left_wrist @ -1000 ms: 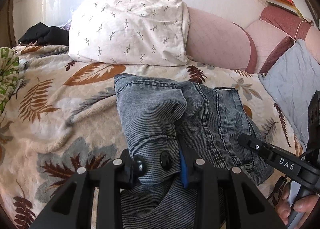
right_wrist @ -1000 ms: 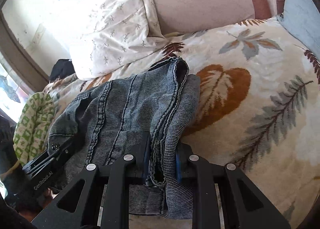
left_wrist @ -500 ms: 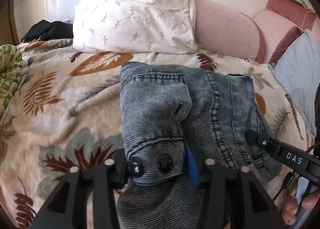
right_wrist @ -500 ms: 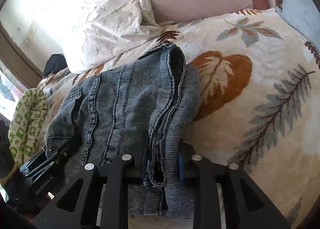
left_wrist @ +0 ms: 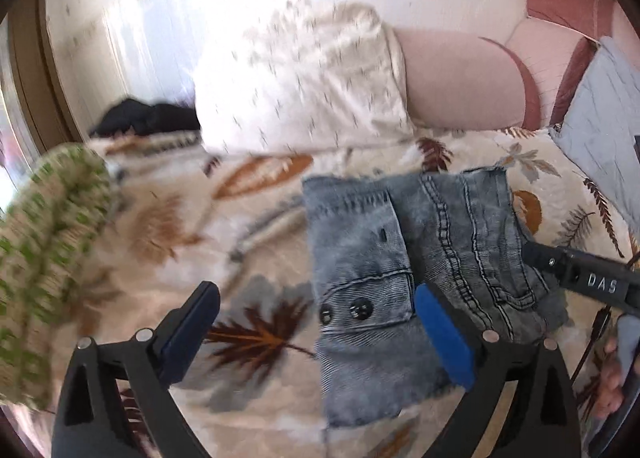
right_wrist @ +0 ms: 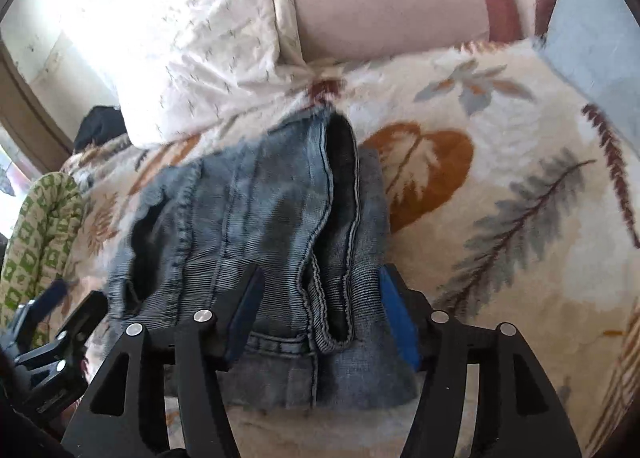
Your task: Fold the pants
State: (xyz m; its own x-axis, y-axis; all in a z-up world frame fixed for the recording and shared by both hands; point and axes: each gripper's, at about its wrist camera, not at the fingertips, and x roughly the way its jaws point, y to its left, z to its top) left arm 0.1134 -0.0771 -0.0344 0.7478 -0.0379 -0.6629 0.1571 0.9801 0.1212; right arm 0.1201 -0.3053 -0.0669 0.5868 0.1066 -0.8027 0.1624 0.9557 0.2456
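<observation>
1. In the left wrist view, the left gripper [left_wrist: 320, 334] is seen at the bottom edge with its jaws spread wide and opening; nothing is pressed by its pads, and only the right-hand blue pad [left_wrist: 442, 338] overlaps the denim.
2. In the right wrist view, the right gripper [right_wrist: 316, 314] is seen with its jaws opening; the seamed edge of the pants [right_wrist: 256, 225] lies between the fingers, and a gap is visible beside the left pad, so the cloth is not clamped.
3. The pants [left_wrist: 400, 258], of washed blue denim, are laid in a folded, roughly rectangular stack on the leaf-patterned blanket [left_wrist: 248, 225], with two dark buttons [left_wrist: 362, 308] showing on the near left part.
4. At the right of the left wrist view, the other gripper's black body is seen above the pants' right edge, and fingers of a hand [left_wrist: 612, 378] are seen below it.
5. A green-and-white patterned cloth [left_wrist: 44, 250] is seen, blurred, at the left of the blanket.
6. Beyond the pants, a white pillow with a small sprig print [left_wrist: 304, 81] is propped against a pink cushion [left_wrist: 456, 77].
7. A dark garment [left_wrist: 144, 117] is seen at the far left, beside the pillow.
8. A grey-blue pillow [left_wrist: 600, 113] is seen at the far right.
</observation>
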